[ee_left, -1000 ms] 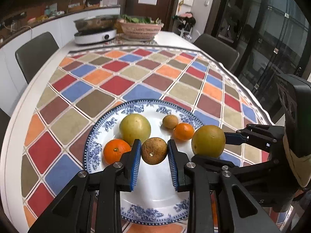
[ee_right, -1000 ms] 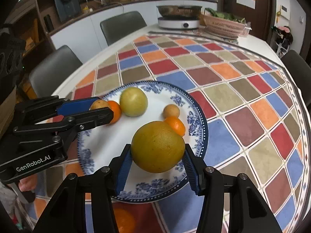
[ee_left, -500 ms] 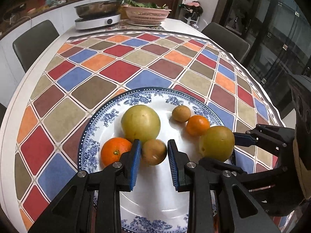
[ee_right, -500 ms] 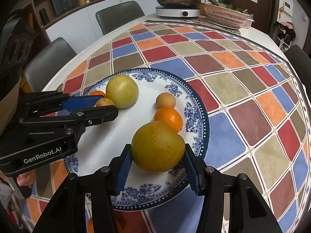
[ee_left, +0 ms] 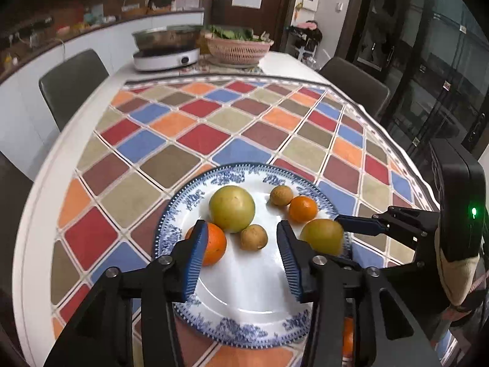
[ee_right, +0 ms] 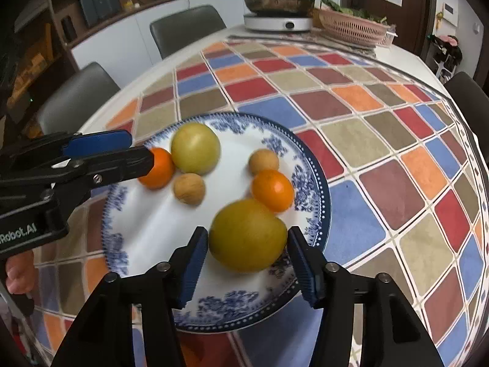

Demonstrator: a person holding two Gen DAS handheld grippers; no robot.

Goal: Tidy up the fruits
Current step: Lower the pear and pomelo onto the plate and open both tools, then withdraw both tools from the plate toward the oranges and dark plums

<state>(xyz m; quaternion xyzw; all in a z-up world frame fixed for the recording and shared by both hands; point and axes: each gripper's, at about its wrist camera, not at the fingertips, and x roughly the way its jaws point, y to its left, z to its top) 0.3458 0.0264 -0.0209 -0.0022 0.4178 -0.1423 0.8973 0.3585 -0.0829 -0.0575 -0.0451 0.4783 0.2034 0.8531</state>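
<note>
A blue-and-white plate (ee_left: pixel 244 327) (ee_right: pixel 214 309) on the checked cloth holds two oranges, two small brown fruits and a yellow-green fruit (ee_left: pixel 231 208). My left gripper (ee_left: pixel 241 241) (ee_right: pixel 139 153) hangs over the plate's near left part with its jaws opening and nothing between the pads. A small brown fruit (ee_left: pixel 253 237) (ee_right: pixel 189 189) lies free just beyond its tips, beside an orange (ee_left: pixel 215 244). My right gripper (ee_right: pixel 246 244) is opening too. A second yellow-green fruit (ee_right: pixel 247 235) (ee_left: pixel 322 235), blurred, sits low between its pads over the plate's right rim.
An induction cooker with a pan (ee_left: pixel 166 58) and a pink basket of greens (ee_left: pixel 238 49) stand at the table's far end. Grey chairs (ee_left: pixel 73 79) line the sides. Another orange (ee_left: pixel 347 336) lies off the plate near the front edge. A person's hand (ee_right: pixel 18 272) holds the left gripper.
My left gripper let go of the small brown fruit, which now rests on the plate, and drew back with wider jaws. The right jaws widened around the yellow-green fruit.
</note>
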